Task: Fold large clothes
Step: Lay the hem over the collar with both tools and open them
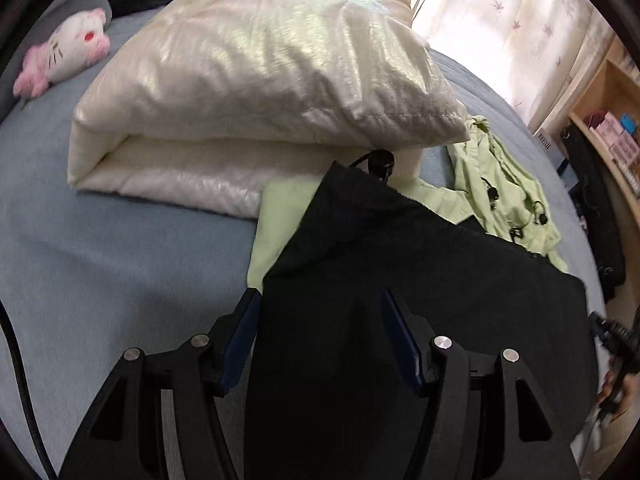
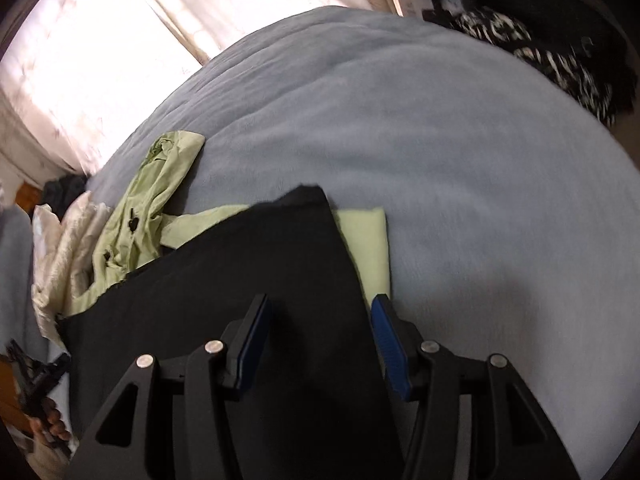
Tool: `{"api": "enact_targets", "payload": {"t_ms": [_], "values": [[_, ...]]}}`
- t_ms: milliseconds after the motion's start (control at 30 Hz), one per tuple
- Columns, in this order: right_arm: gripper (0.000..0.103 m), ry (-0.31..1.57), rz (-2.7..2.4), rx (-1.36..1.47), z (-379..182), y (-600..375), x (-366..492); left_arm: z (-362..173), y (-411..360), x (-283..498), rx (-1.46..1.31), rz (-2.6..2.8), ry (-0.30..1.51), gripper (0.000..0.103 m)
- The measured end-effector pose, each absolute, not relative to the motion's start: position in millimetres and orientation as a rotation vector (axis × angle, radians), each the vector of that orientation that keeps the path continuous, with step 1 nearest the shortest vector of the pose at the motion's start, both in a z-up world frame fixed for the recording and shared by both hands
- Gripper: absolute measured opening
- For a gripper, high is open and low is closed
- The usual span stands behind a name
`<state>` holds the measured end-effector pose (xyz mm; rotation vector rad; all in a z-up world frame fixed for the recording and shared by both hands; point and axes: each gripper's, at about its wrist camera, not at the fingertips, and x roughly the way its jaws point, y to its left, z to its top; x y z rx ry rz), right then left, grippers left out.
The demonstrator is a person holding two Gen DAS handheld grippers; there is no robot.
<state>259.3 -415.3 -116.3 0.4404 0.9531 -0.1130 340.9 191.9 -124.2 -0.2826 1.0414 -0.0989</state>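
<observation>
Over a pale blue fleece bedspread (image 1: 100,240), two black grippers with blue-padded fingers. Left gripper (image 1: 320,320) spread wide above the near left part of a large black fabric garment (image 1: 420,280), pads apart, nothing pinched — one blue pad (image 1: 240,340) just off the cloth's left edge, the other over the dark fabric. Right gripper (image 2: 320,328) spread wide too, pads apart, hovering at the garment's right edge (image 2: 260,280); left pad over black cloth, right pad (image 2: 390,352) over bedspread (image 2: 440,140) just beyond the hem. Whether the pads touch the cloth — cannot tell.

Lying flat across the near part of the bed, that black garment, with a drawstring toggle at its far end. Spread over a light green jacket with black toggles (image 1: 500,184), which peeks out on both sides: a flat green panel to the left in the left wrist view, a rumpled collar and front beyond, and a squared green corner (image 2: 364,240) past the black hem in the right wrist view.

Behind the garments, touching the green cloth, a shiny cream folded quilt (image 1: 260,92). Well off to the far left, a white and pink plush cat toy (image 1: 68,56). Bright patterned curtains (image 2: 80,60) beyond the bed; a wooden shelf unit (image 1: 608,120) to the right.
</observation>
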Motion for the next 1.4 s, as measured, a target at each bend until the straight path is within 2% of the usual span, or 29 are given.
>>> {"api": "enact_targets", "payload": {"t_ms": [100, 167, 233, 267, 333, 367, 433, 600, 800, 933, 1000, 1133, 1167, 1233, 1267, 1400], "values": [[0.053, 0.965, -0.108, 0.438, -119.6, -417.7, 278.5, -124.1, 186.8, 347.6, -0.25, -0.083, 1.033, 0.06], [0.053, 0.965, -0.112, 0.439, -123.5, -417.3, 291.6, -124.4, 183.5, 352.4, -0.226, -0.062, 1.019, 0.053], [0.053, 0.968, -0.117, 0.423, -129.1, -414.8, 300.7, -126.8, 181.3, 356.2, -0.205, -0.037, 1.013, 0.02], [0.052, 0.963, -0.109, 0.416, -131.3, -412.1, 303.2, -127.7, 181.2, 356.9, -0.208, -0.031, 1.007, 0.013], [0.029, 0.947, -0.106, 0.369, -131.7, -403.7, 303.5, -125.6, 179.5, 354.7, -0.201, -0.016, 0.971, 0.005], [0.013, 0.943, -0.119, 0.33, -129.9, -398.9, 302.0, -123.5, 177.7, 352.3, -0.185, -0.01, 0.948, 0.004], [0.008, 0.908, -0.125, 0.281, -125.0, -392.5, 296.3, -117.8, 168.4, 348.4, -0.143, -0.001, 0.889, 0.003], [0.006, 0.759, -0.16, 0.296, -99.6, -393.8, 280.7, -104.8, 161.8, 346.2, -0.138, 0.045, 0.788, 0.002], [0.007, 0.806, -0.234, 0.231, -119.6, -386.8, 306.1, -123.4, 177.9, 357.6, -0.128, 0.2, 0.836, 0.002], [0.012, 0.851, -0.287, 0.209, -126.8, -385.3, 313.3, -131.2, 186.5, 358.8, -0.158, 0.25, 0.876, 0.002], [0.016, 0.855, -0.328, 0.181, -115.9, -381.9, 308.1, -121.1, 185.3, 352.3, -0.149, 0.239, 0.856, 0.002], [0.017, 0.791, -0.314, 0.159, -84.1, -364.7, 284.7, -98.3, 166.1, 330.2, -0.093, 0.159, 0.813, 0.006], [0.019, 0.776, -0.285, 0.17, -77.6, -358.4, 276.7, -91.8, 155.2, 322.6, -0.079, 0.112, 0.811, 0.007], [0.034, 0.759, -0.204, 0.2, -67.5, -339.8, 256.1, -85.2, 131.8, 310.8, -0.077, -0.014, 0.849, 0.012], [0.037, 0.759, -0.166, 0.213, -65.3, -332.7, 250.1, -83.9, 115.9, 302.8, -0.085, -0.101, 0.882, 0.012], [0.039, 0.844, 0.031, 0.23, -69.7, -283.9, 216.2, -87.2, 53.6, 267.8, -0.076, -0.381, 0.989, 0.013]]}}
